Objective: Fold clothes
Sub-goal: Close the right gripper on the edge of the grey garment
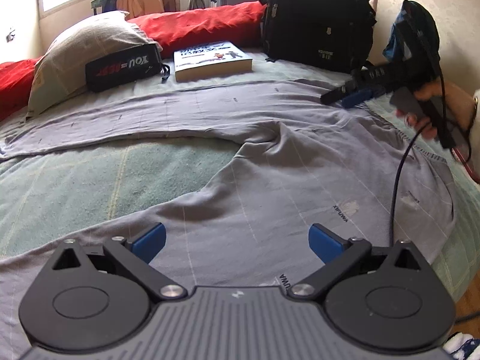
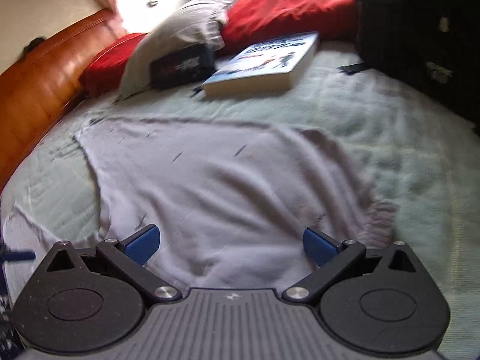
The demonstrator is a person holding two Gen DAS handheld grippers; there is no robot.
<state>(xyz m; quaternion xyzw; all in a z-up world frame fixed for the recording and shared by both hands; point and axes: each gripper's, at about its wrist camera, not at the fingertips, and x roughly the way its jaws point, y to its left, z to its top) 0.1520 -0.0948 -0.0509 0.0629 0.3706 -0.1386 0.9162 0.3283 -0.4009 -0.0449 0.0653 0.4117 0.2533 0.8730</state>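
Right gripper [image 2: 231, 244], blue fingers [image 2: 141, 244] spread apart, above grey trousers [image 2: 210, 180] on a green bedspread [image 2: 390, 126]; blurred book [image 2: 264, 63] beyond, possibly paperback.

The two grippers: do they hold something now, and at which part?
Nothing is held. The left gripper and right gripper are both open above the grey trousers.

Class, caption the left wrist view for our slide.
Open left gripper above grey trousers spread on a green bedspread.
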